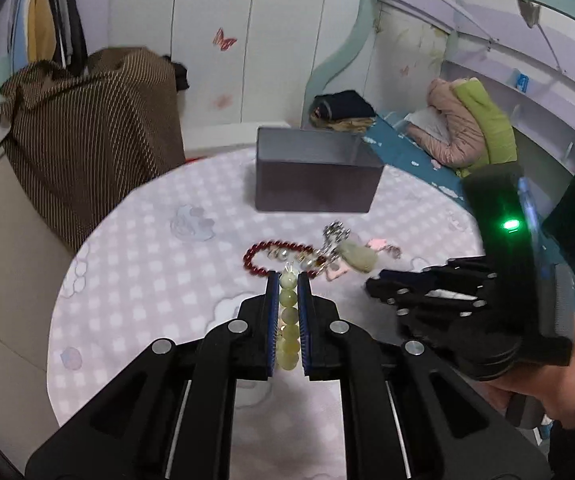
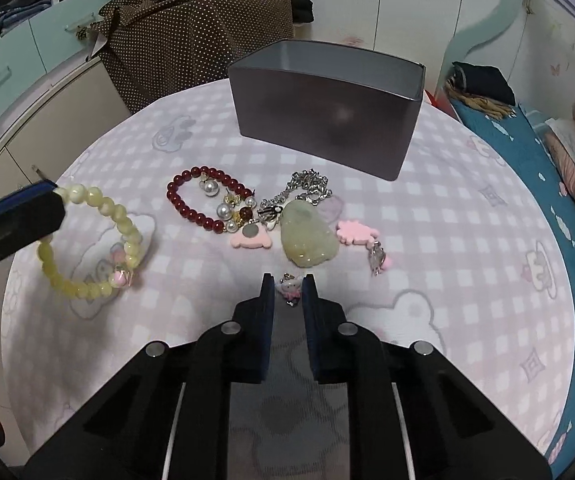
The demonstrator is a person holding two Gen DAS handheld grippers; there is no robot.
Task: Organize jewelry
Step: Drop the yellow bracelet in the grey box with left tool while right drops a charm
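Note:
My left gripper (image 1: 288, 280) is shut on a pale yellow-green bead bracelet (image 1: 288, 320) and holds it above the table; the bracelet also shows hanging at the left in the right wrist view (image 2: 99, 236). My right gripper (image 2: 288, 280) is shut on a small pink-and-white charm (image 2: 289, 289) near the table top. On the pink checked cloth lie a dark red bead bracelet (image 2: 195, 200), pearl earrings (image 2: 223, 210), a silver chain (image 2: 307, 188), a green jade pendant (image 2: 307, 240) and pink clips (image 2: 357, 234). A grey open box (image 2: 327, 120) stands behind them.
The round table (image 2: 487, 240) ends at a bed with blue bedding (image 2: 567, 184) on the right. A brown dotted bag (image 2: 191, 32) sits on a cabinet beyond the table's far left. White wardrobe doors stand behind.

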